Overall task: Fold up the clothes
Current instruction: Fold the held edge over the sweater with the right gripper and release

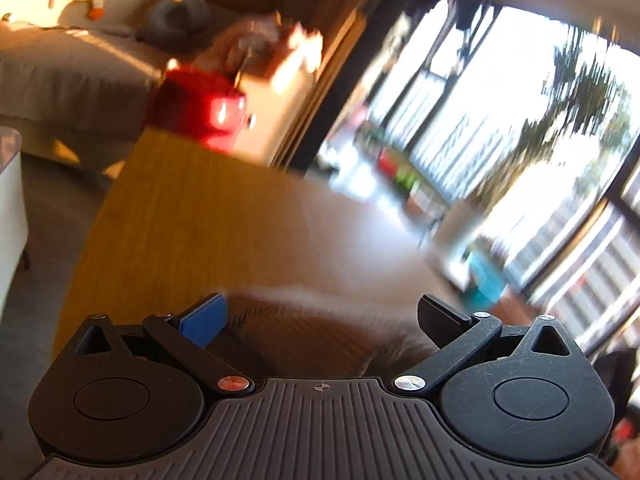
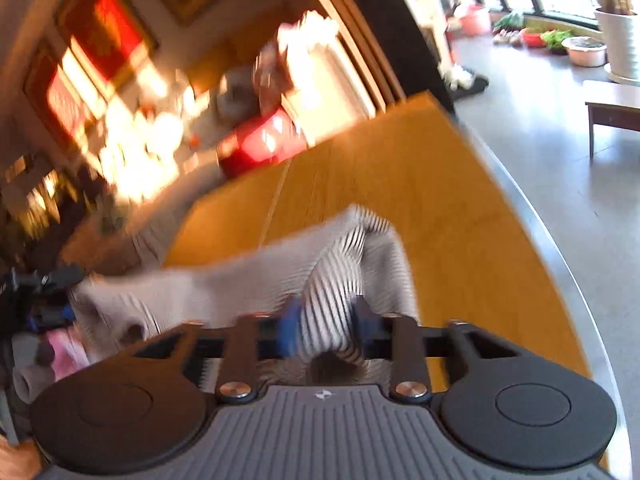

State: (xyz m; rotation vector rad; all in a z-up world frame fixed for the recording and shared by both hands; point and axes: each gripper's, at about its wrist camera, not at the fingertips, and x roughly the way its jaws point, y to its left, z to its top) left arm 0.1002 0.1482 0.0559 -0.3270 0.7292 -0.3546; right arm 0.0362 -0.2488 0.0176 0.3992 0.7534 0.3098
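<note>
A grey-and-white striped garment (image 2: 280, 276) lies bunched on the yellow wooden table (image 2: 420, 184). My right gripper (image 2: 326, 320) is shut on a fold of this striped garment at its near edge, cloth bulging between the blue pads. In the left wrist view the same garment (image 1: 340, 248) is a blurred pale mass across the table (image 1: 180, 216). My left gripper (image 1: 320, 316) is open, its jaws wide apart just above the garment's near part, holding nothing. Both views are motion-blurred.
A red object (image 1: 200, 108) stands past the table's far edge, also in the right wrist view (image 2: 260, 144). A grey sofa (image 1: 72, 72) is at the far left. Large windows (image 1: 520, 120) are at the right. The table's metal-trimmed right edge (image 2: 552, 232) borders open floor.
</note>
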